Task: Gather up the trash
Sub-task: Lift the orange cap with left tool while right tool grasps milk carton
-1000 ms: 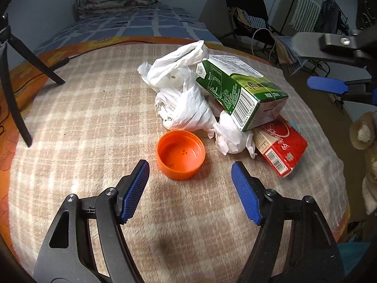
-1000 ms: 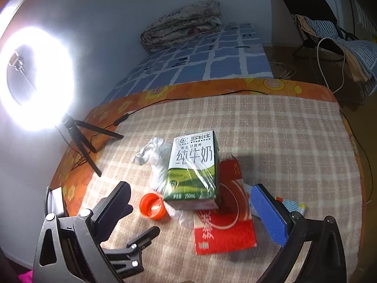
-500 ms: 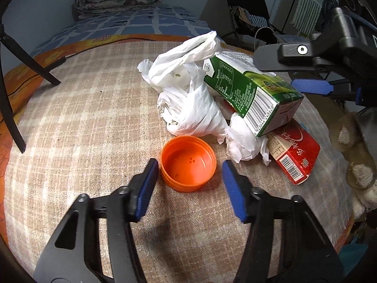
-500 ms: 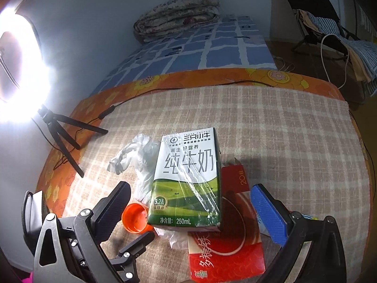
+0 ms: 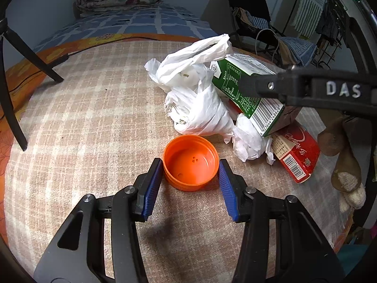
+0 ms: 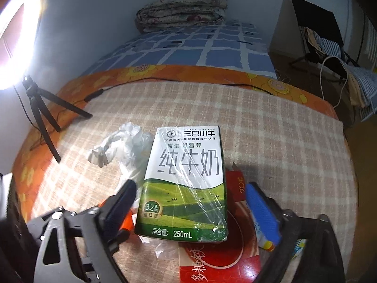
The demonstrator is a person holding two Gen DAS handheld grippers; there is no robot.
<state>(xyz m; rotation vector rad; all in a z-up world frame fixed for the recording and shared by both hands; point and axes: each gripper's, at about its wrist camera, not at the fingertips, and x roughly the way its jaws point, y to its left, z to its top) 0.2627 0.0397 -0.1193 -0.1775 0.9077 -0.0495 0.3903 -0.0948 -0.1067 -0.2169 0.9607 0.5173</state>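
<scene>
Left gripper (image 5: 190,176): fingers have narrowed from wide to a close bracket around the orange cap (image 5: 190,162), which lies open side up on the checked table (image 5: 94,118) cover. The left pad looks to be touching the cap's rim; the right pad sits just beside it, a sliver of gap possible. Cannot call it a firm grip yet. The hand itself has barely shifted.

Right gripper (image 6: 190,202): has dropped in over the trash pile and now straddles the milk carton (image 6: 186,184), which was well ahead of it a second ago. Fingers are closing, carton between them, but clear space shows on both sides, so no contact.

The carton leans on a crumpled white plastic bag (image 5: 200,94) and a red packet (image 5: 297,151), all heaped just beyond the cap.

Reading: both hands have moved from approach to grasp setup, one item each. The next move is to finish closing before any lift. Risk: the tilted carton may slide off the heap when squeezed.
</scene>
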